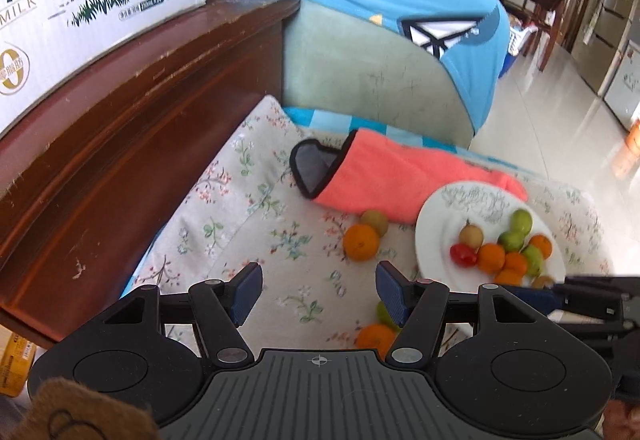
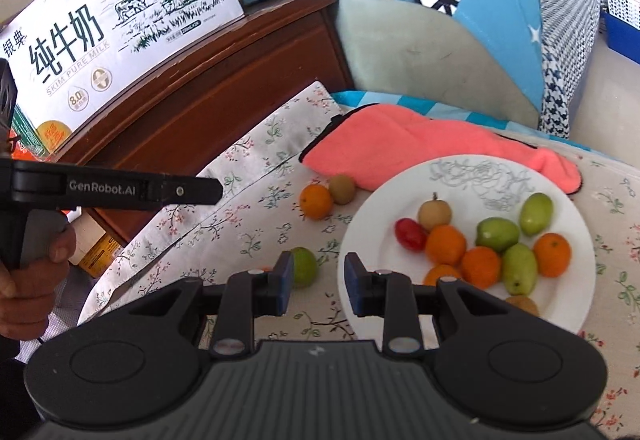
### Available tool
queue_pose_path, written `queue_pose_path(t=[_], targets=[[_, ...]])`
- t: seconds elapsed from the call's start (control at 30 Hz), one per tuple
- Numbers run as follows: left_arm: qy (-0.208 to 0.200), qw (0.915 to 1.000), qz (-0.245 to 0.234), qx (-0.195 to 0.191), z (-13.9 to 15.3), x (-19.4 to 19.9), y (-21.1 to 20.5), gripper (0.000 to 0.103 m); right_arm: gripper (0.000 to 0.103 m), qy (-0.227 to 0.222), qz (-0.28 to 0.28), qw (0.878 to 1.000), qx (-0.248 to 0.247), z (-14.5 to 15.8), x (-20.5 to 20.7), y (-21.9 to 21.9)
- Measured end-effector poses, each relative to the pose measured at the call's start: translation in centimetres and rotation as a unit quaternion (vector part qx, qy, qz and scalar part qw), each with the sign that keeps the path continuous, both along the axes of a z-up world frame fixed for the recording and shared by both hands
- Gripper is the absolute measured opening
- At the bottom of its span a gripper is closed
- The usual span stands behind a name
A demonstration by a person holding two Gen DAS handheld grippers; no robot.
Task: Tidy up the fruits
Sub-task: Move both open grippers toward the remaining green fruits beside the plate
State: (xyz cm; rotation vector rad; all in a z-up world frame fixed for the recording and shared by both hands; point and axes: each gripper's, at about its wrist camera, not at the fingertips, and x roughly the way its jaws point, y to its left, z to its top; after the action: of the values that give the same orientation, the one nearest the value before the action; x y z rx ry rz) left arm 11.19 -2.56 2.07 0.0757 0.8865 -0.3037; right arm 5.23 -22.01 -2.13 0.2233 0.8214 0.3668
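Right wrist view: a hand (image 2: 28,280) at the left edge grips the left gripper's handle. The left gripper (image 1: 318,294) has its jaws apart over bare floral cloth (image 2: 248,224), nothing between them. An orange (image 2: 316,201) and a brown fruit (image 2: 342,189) touch each other beside a pink towel (image 2: 420,151). A green fruit (image 2: 304,266) lies just left of the right gripper (image 2: 318,286), whose jaws show a narrow gap and hold nothing. A white plate (image 2: 460,175) to the right carries oranges, green fruits, a red one and brown ones.
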Motion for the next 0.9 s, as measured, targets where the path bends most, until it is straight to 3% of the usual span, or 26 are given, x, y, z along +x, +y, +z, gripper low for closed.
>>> queue_pose_path(t=[0.43, 0.9], targets=[[-0.005, 0.9979, -0.019, 0.061, -2.4, -0.3, 2.3, 0.062, 0.029, 0.010, 0.019, 1.000, -0.013, -2.4, 1.7, 2.8], [0.002, 0.9980, -0.036, 0.053, -2.7, -0.9, 3.1, 0.062, 0.030, 0.009, 0.007, 0.999, -0.034, -3.9, 3.5, 4.6]])
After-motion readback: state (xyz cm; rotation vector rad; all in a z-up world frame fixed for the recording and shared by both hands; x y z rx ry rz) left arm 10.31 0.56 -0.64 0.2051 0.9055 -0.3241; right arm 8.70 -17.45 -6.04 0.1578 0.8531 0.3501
